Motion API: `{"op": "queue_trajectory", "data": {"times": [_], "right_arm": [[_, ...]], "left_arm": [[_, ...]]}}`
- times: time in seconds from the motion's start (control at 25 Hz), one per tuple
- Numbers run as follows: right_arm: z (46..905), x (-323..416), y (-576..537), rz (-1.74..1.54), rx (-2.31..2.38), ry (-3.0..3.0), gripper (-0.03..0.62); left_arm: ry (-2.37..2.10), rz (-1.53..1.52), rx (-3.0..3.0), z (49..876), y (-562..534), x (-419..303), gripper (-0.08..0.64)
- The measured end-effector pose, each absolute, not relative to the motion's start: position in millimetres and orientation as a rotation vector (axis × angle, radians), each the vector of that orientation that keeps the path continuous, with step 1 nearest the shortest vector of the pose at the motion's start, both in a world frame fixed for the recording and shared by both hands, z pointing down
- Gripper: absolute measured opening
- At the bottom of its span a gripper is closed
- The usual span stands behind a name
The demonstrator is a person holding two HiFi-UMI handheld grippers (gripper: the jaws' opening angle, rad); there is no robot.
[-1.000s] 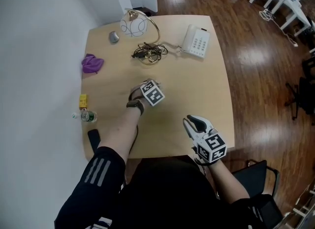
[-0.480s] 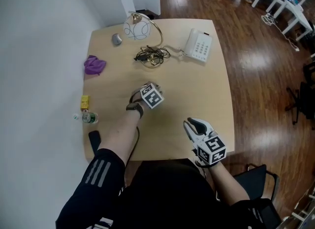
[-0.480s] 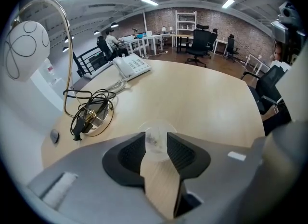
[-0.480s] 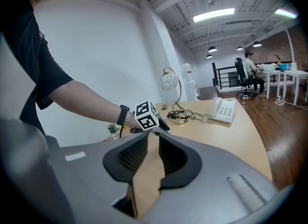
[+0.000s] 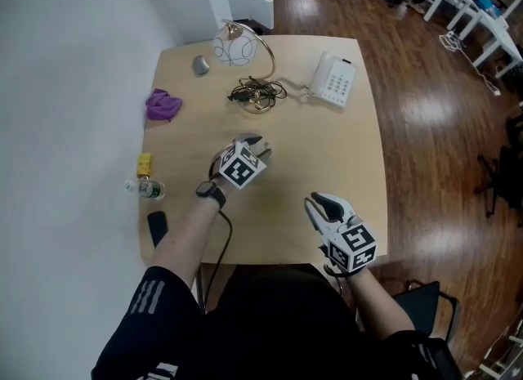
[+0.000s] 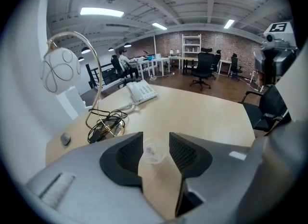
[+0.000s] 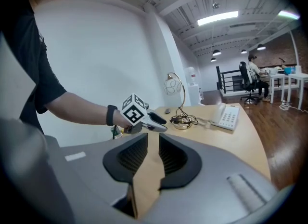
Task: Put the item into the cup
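Left gripper view looks down its own jaws at a clear plastic cup [image 6: 155, 151]. The cup is upright, its long axis vertical and its open mouth up. The left gripper [image 6: 156, 141] has its jaws drawn in against the cup's two sides at the rim, above the wooden table [image 6: 207, 117]; whether the cup's base rests on the wood cannot be told. A pale speck inside the cup is too small to name. From the head view the left forearm [image 5: 184, 231] reaches diagonally forward and rightward to the table's middle, a black wristband [image 5: 210, 193] on the wrist. The right gripper [image 7: 153, 143] hangs near the table's near edge, well apart from the cup, pointing forward, its jaws at a narrow slit with nothing between them.
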State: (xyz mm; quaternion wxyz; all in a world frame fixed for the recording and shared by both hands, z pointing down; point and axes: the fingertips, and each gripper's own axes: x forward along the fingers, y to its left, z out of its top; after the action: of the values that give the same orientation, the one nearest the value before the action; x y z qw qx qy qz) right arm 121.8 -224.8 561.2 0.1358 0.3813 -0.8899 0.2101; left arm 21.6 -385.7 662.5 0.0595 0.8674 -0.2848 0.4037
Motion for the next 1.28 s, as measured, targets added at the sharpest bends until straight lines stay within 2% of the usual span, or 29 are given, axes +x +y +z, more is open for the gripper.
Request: {"op": "queue_trajectory", "data": {"times": [0.2,0.52,0.96,1.28], "right_arm": [[538,121,-226,0.553,1.052,-2.653,0.084],[483,113,-203,0.481,0.929,-2.772,0.084],[426,73,-73,0.385,1.108,-2.805,0.084],[403,25,44,0.397,1.192,-2.828,0.084]], "left_arm": [[-1.016,1.01,2.715,585,-348,4,0.166],[-1.129,0.724,2.756,504,-222,-18,0.183],[-1.088,0.546,2.963,437,-31,-52,0.189],[-0.893,0.394,2.931,446,78,-90,0.194]]}}
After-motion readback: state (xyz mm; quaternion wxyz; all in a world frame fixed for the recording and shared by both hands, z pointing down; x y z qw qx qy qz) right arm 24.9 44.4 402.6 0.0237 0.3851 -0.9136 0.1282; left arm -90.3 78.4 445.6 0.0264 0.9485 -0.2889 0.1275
